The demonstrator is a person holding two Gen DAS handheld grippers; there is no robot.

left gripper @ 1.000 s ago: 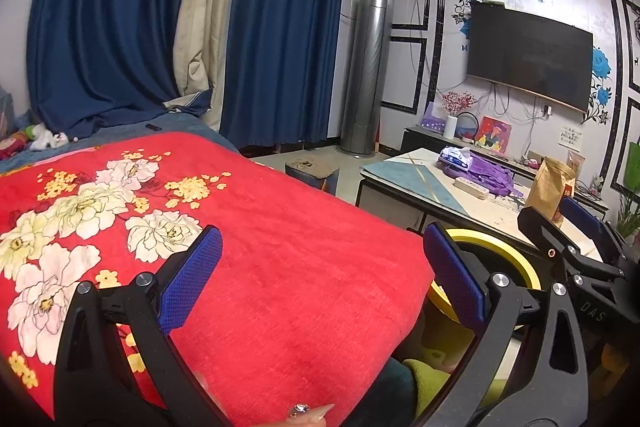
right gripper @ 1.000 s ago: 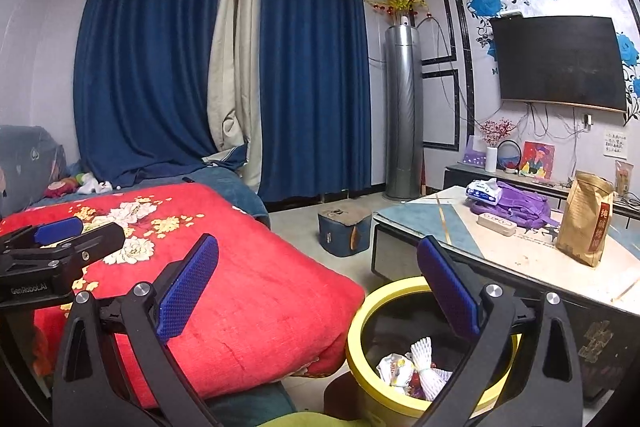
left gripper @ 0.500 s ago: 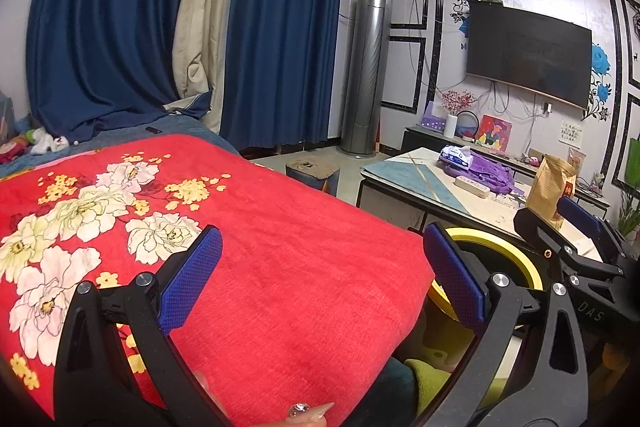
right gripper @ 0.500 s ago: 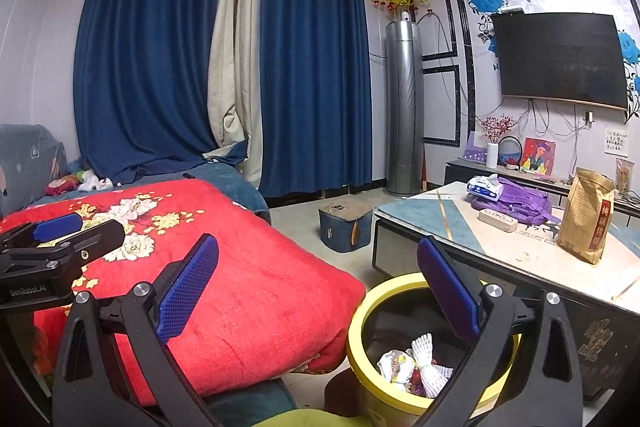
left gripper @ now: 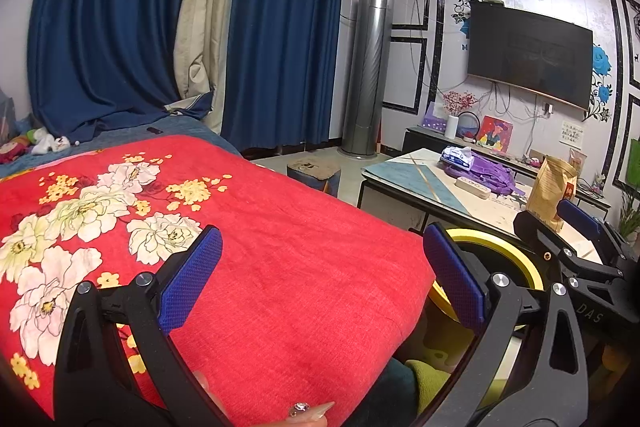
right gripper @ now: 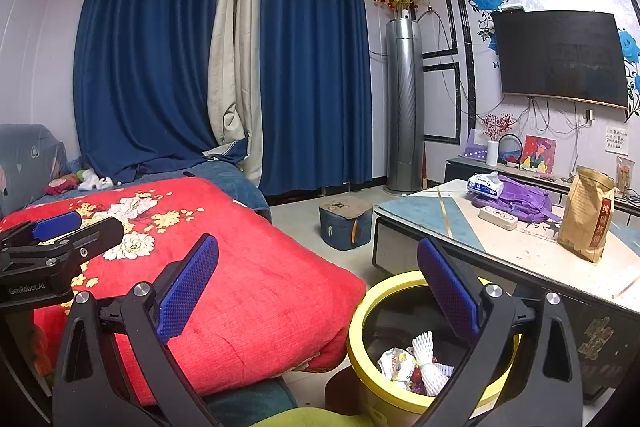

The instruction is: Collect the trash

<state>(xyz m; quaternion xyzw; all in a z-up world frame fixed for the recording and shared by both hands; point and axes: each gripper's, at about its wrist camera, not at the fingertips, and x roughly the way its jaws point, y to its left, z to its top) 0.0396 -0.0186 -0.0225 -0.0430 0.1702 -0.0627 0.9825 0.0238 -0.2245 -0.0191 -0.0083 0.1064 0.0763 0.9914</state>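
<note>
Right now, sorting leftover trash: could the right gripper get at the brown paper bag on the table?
Probably yes: right gripper is open and empty, and nothing stands between it and the brown paper bag.

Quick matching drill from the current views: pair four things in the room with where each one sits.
Things:
1. brown paper bag
2. white foam fruit net
3. red floral blanket
4. blue box

Places:
A. inside the yellow bin
B. on the floor between sofa and coffee table
C. standing on the coffee table
D. spread over the sofa

Pairs: 1-C, 2-A, 3-D, 4-B
</note>
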